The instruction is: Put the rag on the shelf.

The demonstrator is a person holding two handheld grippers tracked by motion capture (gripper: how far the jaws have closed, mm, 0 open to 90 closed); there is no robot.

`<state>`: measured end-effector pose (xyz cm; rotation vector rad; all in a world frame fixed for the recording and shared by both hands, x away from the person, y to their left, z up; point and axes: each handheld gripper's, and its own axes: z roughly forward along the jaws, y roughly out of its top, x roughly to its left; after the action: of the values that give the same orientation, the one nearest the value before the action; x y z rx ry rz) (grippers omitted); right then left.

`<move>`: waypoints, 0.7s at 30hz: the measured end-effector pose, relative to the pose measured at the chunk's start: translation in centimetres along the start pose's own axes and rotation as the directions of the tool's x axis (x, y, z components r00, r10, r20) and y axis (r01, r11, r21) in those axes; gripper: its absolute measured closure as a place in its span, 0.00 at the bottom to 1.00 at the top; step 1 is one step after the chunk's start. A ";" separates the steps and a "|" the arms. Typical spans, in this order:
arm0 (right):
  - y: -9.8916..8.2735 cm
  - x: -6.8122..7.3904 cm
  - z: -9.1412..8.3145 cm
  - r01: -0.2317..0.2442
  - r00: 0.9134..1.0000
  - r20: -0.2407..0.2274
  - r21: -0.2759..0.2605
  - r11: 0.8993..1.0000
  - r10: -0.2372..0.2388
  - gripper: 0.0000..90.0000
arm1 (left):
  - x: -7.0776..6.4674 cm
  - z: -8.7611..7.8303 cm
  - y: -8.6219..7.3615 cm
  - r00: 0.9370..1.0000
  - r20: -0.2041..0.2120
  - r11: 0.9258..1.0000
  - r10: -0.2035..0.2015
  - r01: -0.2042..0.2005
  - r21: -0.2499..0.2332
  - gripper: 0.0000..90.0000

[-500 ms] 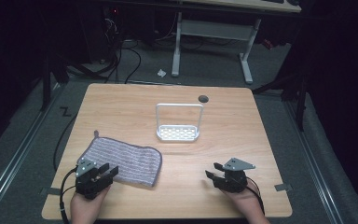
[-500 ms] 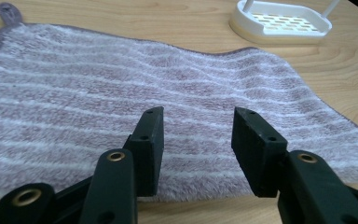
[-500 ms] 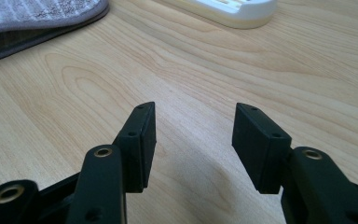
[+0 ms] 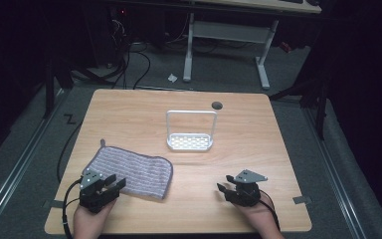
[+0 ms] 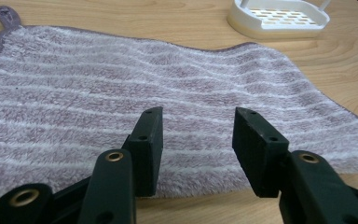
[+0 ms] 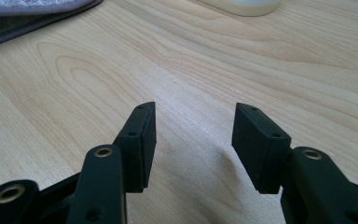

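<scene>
**Both sets of fingers open, cloth in front of my left**

My left gripper [image 4: 110, 185] sits at the near left part of the desk [image 4: 258, 149], its fingers [image 5: 150, 140] spread wide with nothing between them. In the left gripper view they reach over the near edge of the striped cloth [image 5: 135, 88], low above its pile; I cannot tell whether they touch it. No pad presses on the fabric.

The cloth [image 4: 132, 171] lies flat on the left half of the desk, purple-grey with pale stripes, a small hanging loop [image 5: 5, 13] at its far left corner. Its near right corner is rounded and ends just beside my left fingers in the high view.

My right gripper [image 4: 225, 189] rests at the near right part of the desk, well apart from the cloth. Its fingers [image 6: 142, 140] are also wide open and empty, pointing across bare wood, with the cloth's edge [image 6: 32, 18] in the far left corner of the right gripper view.

Farther back, near the middle of the desk, stands a white tray with a tall wire handle [image 4: 191, 143]; its perforated floor is bare. A dark round hole [image 4: 217, 105] sits in the desk beyond it.
</scene>
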<state>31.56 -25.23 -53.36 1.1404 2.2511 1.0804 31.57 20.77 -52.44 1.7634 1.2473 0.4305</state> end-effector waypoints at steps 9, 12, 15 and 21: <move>0.0 0.0 0.0 0.002 1.000 -0.001 -0.002 1.000 -0.002 0.56 | -0.6 0.2 0.0 0.999 0.015 0.999 0.029 -0.029 0.017 0.69; 0.0 -0.1 0.0 -0.001 1.000 -0.001 -0.006 1.000 0.001 0.57 | -1.2 0.3 0.1 0.999 0.046 0.999 0.027 -0.028 0.031 0.85; 0.0 -0.2 0.0 -0.001 1.000 -0.001 -0.007 1.000 0.001 0.58 | -3.7 1.3 0.4 0.993 0.103 0.998 0.056 -0.059 0.028 1.00; 0.1 0.0 0.3 0.002 1.000 0.000 0.000 1.000 -0.002 0.59 | -7.4 3.9 1.1 0.988 0.099 0.988 0.120 -0.129 0.085 1.00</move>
<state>31.80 -25.07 -53.46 1.1384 2.2518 1.0801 31.76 12.33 -52.04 1.9236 1.1097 0.3624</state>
